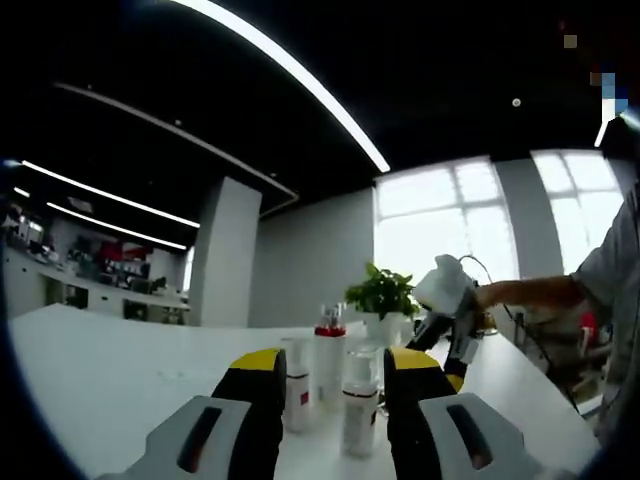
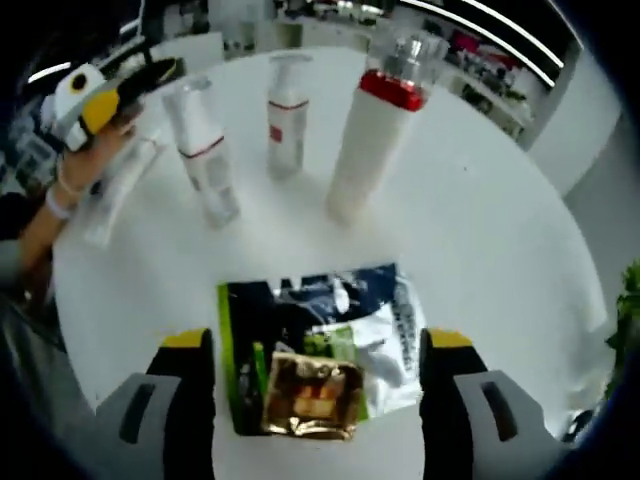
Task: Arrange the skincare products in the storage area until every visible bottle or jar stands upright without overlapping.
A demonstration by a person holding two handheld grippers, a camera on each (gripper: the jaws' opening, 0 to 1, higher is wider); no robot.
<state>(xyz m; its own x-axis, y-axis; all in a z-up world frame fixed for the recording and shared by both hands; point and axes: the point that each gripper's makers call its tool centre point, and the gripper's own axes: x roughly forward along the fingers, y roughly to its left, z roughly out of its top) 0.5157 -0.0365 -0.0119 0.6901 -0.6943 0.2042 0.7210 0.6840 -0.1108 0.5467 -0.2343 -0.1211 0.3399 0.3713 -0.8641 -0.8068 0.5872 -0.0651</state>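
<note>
Three skincare bottles stand upright on the white table (image 1: 110, 370): a tall white bottle with a red collar (image 1: 329, 352) (image 2: 372, 135), a white pump bottle with a red label (image 1: 297, 388) (image 2: 286, 118), and a clear bottle with a red band (image 1: 360, 412) (image 2: 206, 155). Another clear bottle (image 2: 118, 192) slants beside a hand; whether it stands or lies I cannot tell. My left gripper (image 1: 335, 362) (image 2: 108, 95) is open, short of the bottles. My right gripper (image 2: 316, 345) (image 1: 445, 322) is open, above a pile of sachets (image 2: 320, 345) and holding nothing.
A green plant in a white pot (image 1: 383, 300) stands behind the bottles. The pile holds a dark blue and green packet and a gold one (image 2: 312, 400). The round table's edge (image 2: 560, 230) curves away on the right. A person's arm (image 1: 530, 292) reaches in from the right.
</note>
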